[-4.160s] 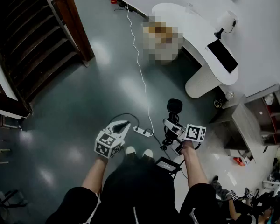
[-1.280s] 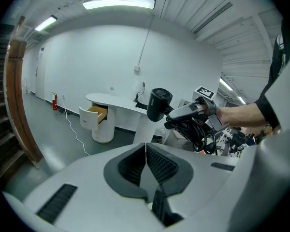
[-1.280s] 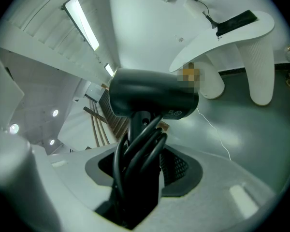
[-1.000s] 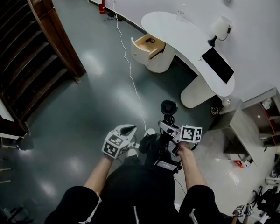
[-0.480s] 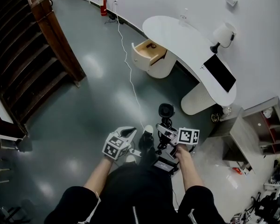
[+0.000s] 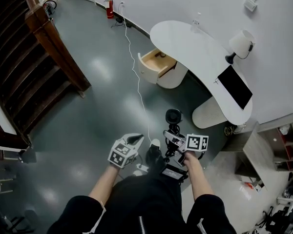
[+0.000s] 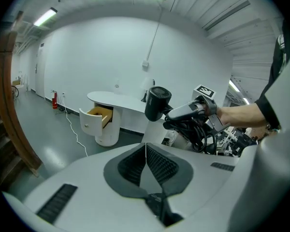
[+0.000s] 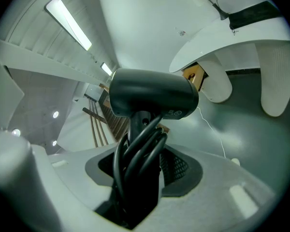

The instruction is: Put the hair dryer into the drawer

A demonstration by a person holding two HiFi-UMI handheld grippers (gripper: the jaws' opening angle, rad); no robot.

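Over the grey floor, well apart from the open drawer under the white desk, the right gripper is clamped on the handle and looped cord of the black hair dryer, while the left gripper beside it has its jaws pressed together, empty.

Black hair dryer was up off the floor, its handle and coiled cord clamped in the right gripper. The drawer, white-fronted with wood inside, stood pulled open at about 12 o'clock, well apart.
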